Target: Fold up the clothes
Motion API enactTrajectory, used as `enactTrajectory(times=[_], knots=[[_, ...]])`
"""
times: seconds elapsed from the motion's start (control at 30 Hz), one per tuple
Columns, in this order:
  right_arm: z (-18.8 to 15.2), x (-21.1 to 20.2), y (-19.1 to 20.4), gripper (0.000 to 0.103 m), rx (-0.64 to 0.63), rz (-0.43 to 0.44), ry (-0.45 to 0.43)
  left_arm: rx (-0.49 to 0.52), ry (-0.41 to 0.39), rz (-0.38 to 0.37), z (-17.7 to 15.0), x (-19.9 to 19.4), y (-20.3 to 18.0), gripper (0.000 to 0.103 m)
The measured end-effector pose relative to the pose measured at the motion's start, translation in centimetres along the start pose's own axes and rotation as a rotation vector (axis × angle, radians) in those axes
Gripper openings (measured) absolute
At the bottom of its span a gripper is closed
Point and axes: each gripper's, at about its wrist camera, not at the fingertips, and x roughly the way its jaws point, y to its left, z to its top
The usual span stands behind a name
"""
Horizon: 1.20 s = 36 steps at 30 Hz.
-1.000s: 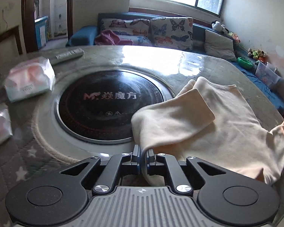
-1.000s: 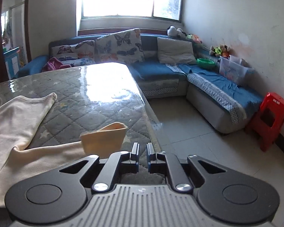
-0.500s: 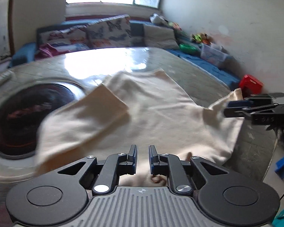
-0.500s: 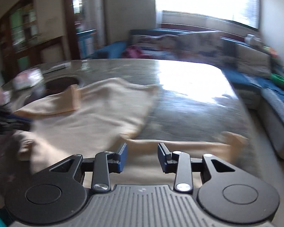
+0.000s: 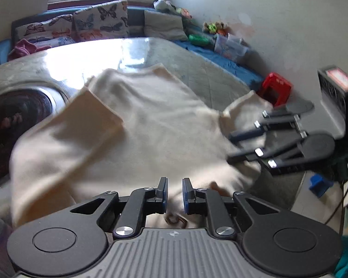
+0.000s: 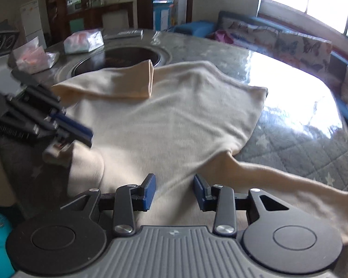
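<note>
A cream long-sleeved top (image 5: 150, 125) lies spread on the round table (image 5: 211, 78); it also shows in the right wrist view (image 6: 174, 120). One sleeve (image 6: 118, 85) is folded across its body, and the other sleeve (image 6: 297, 185) trails toward the table edge. My left gripper (image 5: 174, 194) is open just above the top's near edge, empty. My right gripper (image 6: 174, 191) is open wide over the top's near edge, empty. Each gripper shows in the other's view: the right gripper (image 5: 232, 148) and the left gripper (image 6: 78, 136).
A dark round hob (image 6: 127, 58) sits in the table's middle. Plastic packets (image 6: 83, 41) and a remote (image 6: 130, 32) lie at the table's far side. A sofa with butterfly cushions (image 5: 99, 23) and a red stool (image 5: 276, 88) stand beyond the table.
Both grippers have opened and let go of the top. Both have swung round toward each other over its near edge. The right jaws have widened further.
</note>
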Motion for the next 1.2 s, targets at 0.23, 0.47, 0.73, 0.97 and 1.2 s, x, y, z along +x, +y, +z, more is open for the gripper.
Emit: enactTrajectory(times=[0.23, 0.47, 0.73, 0.97, 1.2], knots=[[2.8, -1.6, -3.5, 0.036, 0.079, -0.016, -0.062, -0.050, -0.144, 0.197, 7.2, 0.0, 4.9, 0.014], [7.1, 1.6, -9.0, 0.036, 0.159, -0.090, -0.100, -0.052, -0.101, 0.309, 12.7, 6.3, 9.1, 0.014], [10.1, 6.4, -12.9, 0.036, 0.237, -0.111, -0.089, -0.013, -0.014, 0.277, 12.4, 11.5, 10.2, 0.020], [11.7, 9.6, -14.8, 0.036, 0.291, -0.115, -0.076, 0.029, -0.089, 0.334, 12.0, 10.3, 10.4, 0.002], [12.3, 11.1, -14.0, 0.036, 0.246, -0.152, -0.075, -0.080, -0.141, 0.461, 12.1, 8.5, 14.0, 0.002]])
